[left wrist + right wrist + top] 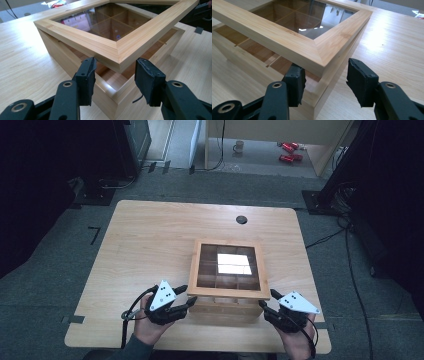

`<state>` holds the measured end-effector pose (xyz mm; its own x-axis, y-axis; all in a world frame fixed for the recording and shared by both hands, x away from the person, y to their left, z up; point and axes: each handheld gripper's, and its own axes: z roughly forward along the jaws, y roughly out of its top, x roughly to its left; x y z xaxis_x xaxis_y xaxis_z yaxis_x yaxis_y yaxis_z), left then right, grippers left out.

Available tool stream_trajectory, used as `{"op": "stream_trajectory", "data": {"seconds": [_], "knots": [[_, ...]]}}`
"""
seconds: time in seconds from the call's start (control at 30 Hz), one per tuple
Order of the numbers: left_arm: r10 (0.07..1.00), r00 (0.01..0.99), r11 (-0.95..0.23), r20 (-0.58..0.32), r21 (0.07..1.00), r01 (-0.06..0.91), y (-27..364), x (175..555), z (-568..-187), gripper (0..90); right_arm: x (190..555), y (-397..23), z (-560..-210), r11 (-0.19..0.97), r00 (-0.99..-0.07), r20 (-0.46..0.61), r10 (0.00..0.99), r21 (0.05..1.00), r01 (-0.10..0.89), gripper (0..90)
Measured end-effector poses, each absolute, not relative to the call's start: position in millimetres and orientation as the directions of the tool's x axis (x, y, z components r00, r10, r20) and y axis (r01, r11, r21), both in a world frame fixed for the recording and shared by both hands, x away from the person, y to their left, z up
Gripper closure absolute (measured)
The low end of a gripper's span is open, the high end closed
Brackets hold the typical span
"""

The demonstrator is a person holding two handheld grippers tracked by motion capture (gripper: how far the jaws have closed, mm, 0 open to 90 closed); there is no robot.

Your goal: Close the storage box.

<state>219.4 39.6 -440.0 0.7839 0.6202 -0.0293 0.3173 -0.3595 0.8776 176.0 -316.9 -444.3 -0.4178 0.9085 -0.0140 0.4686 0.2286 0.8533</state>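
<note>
The high view looks forward and down from above the light wooden counter (150, 240). Each gripper view rides low on its claw, close to a near corner of the glass-topped square wooden box (227, 275) (117, 47) (317, 50), which all three views share.

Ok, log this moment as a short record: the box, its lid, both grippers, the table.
box: wooden box with inner compartments, near front edge of table
lid: glass-paned wooden lid, raised at the near side, gap over the box front
left gripper: at lid's near-left corner, one jaw under the rim, the other clear of it
right gripper: at lid's near-right corner, one jaw under the rim, the other clear
contents: compartments look empty through the glass
</note>
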Motion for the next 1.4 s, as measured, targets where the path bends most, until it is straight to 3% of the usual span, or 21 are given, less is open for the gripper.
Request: {"op": "stream_trajectory", "data": {"seconds": [0.8,1.0,1.4], "knots": [[0.627,0.778,-0.365,-0.038,0.868,0.337,38.5,215.9,-461.1,51.1,168.9,-315.4,-459.4,0.275,-0.451,-0.038,0.892,0.837,0.473,49.0],[0.627,0.777,-0.37,-0.047,0.86,0.351,37.1,215.8,-465.8,50.9,167.8,-316.8,-461.3,0.277,-0.448,-0.038,0.893,0.831,0.482,43.5],[0.629,0.775,-0.377,-0.051,0.853,0.362,34.9,215.9,-473.3,50.1,166.6,-318.8,-467.6,0.273,-0.452,-0.019,0.892,0.819,0.505,41.5]]}}
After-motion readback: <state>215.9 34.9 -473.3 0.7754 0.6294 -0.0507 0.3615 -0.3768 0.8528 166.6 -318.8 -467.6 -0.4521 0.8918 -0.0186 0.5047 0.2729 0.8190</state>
